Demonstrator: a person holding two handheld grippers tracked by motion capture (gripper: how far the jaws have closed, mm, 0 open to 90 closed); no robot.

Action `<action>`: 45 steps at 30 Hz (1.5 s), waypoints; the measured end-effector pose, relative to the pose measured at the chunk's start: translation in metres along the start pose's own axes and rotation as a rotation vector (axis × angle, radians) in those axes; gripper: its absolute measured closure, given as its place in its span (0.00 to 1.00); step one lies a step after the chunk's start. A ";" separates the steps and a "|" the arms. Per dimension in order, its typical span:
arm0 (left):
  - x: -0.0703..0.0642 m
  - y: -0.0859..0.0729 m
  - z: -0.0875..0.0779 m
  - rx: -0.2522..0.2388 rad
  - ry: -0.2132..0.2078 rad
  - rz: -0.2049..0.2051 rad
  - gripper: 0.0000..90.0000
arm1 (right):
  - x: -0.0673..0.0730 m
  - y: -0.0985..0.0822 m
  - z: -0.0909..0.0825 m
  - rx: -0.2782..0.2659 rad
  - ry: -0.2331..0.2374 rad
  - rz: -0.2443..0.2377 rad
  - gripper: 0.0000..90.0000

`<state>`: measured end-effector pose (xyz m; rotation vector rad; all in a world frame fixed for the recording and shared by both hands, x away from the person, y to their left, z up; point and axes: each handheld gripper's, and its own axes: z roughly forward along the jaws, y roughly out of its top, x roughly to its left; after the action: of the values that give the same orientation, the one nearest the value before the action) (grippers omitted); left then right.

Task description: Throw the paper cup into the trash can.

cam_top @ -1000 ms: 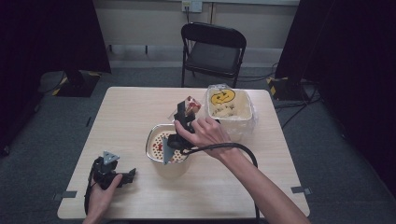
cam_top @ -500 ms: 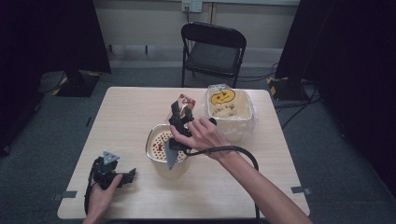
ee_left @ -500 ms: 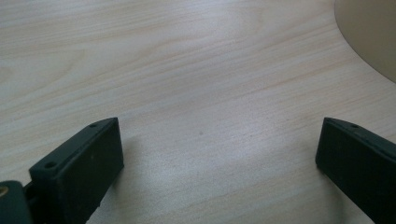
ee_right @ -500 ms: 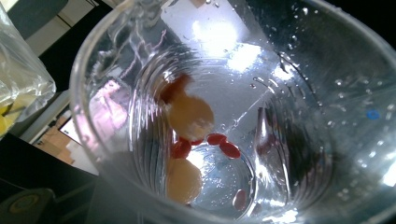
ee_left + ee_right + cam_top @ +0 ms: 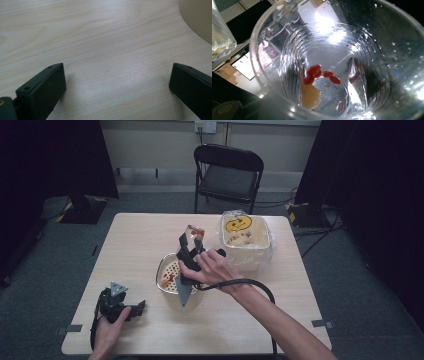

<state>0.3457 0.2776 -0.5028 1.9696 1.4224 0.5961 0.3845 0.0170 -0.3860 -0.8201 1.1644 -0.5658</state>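
My right gripper (image 5: 191,240) hangs over a beige bowl (image 5: 196,301) that holds a metal strainer (image 5: 169,272) with red beans in it. It is shut on a clear plastic cup (image 5: 194,231), held tilted above the bowl's far rim. The right gripper view looks straight into the cup (image 5: 362,50). A few red beans (image 5: 314,71) and one pale bean (image 5: 310,96) lie at its bottom. My left gripper (image 5: 131,308) rests on the table near the front left corner. Its jaws stand wide open over bare wood, and one finger (image 5: 42,92) shows at the lower left.
A cream tub (image 5: 246,239) lined with a clear bag, a yellow smiley face on its inner wall, stands right of the cup. The bowl's edge (image 5: 197,20) shows in the left gripper view. A black folding chair (image 5: 227,175) stands behind the table (image 5: 135,240).
The right gripper has swung the cup a little to the left above the bowl. The left gripper has stayed still on the table.
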 end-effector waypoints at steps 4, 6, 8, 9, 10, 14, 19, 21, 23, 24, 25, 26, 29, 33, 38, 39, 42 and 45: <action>0.000 0.000 0.000 0.000 0.000 0.000 0.00 | -0.007 -0.007 0.003 -0.005 0.009 0.058 0.53; 0.000 0.000 0.000 0.000 0.000 0.000 0.00 | -0.001 -0.004 0.000 -0.030 0.012 0.007 0.53; 0.000 0.000 0.000 0.000 0.000 0.000 0.00 | -0.002 -0.006 0.002 -0.019 0.009 0.024 0.53; 0.000 0.000 0.000 0.000 0.000 0.000 0.00 | -0.001 -0.007 0.003 -0.010 0.011 0.030 0.53; 0.000 0.000 0.000 0.000 0.000 0.000 0.00 | 0.001 -0.007 0.003 -0.017 0.014 0.035 0.53; 0.000 0.000 0.000 0.000 0.000 0.000 0.00 | -0.005 -0.010 0.001 -0.018 0.002 0.043 0.53; 0.000 0.000 0.000 0.000 0.000 0.000 0.00 | -0.007 -0.005 -0.001 -0.026 -0.007 0.021 0.54; 0.000 0.000 0.000 0.000 0.000 0.000 0.00 | -0.007 -0.006 0.001 -0.028 0.004 0.033 0.53; 0.000 0.000 0.000 0.000 0.000 0.000 0.00 | -0.007 -0.008 0.002 -0.028 0.016 0.079 0.53; 0.000 0.000 0.000 0.000 0.000 0.000 0.00 | -0.008 -0.010 0.003 -0.028 0.030 0.106 0.53; 0.000 0.000 0.000 0.000 0.000 0.000 0.00 | -0.009 -0.014 0.004 -0.050 0.062 0.198 0.53; 0.000 0.000 0.000 0.000 0.000 0.000 0.00 | -0.011 -0.018 0.005 -0.063 0.109 0.266 0.53; 0.000 0.000 0.000 0.000 0.000 0.000 0.00 | -0.016 -0.031 0.010 -0.091 0.213 0.492 0.53; 0.000 0.000 0.000 0.000 0.000 0.000 0.00 | -0.019 -0.051 0.016 -0.142 0.372 0.797 0.53; 0.000 0.000 0.000 0.000 0.000 0.000 0.00 | -0.011 -0.072 0.027 -0.207 0.562 1.134 0.53; 0.000 0.000 0.000 0.000 0.000 0.000 0.00 | -0.008 -0.077 0.029 -0.225 0.603 1.195 0.53; 0.000 0.000 0.000 0.000 0.000 0.000 0.00 | -0.002 -0.092 0.037 -0.278 0.693 1.394 0.53; 0.000 0.000 0.000 0.000 0.000 0.000 0.00 | 0.006 -0.108 0.046 -0.327 0.789 1.604 0.52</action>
<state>0.3457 0.2776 -0.5028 1.9697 1.4225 0.5959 0.4325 -0.0398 -0.2951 0.3160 2.2013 0.7424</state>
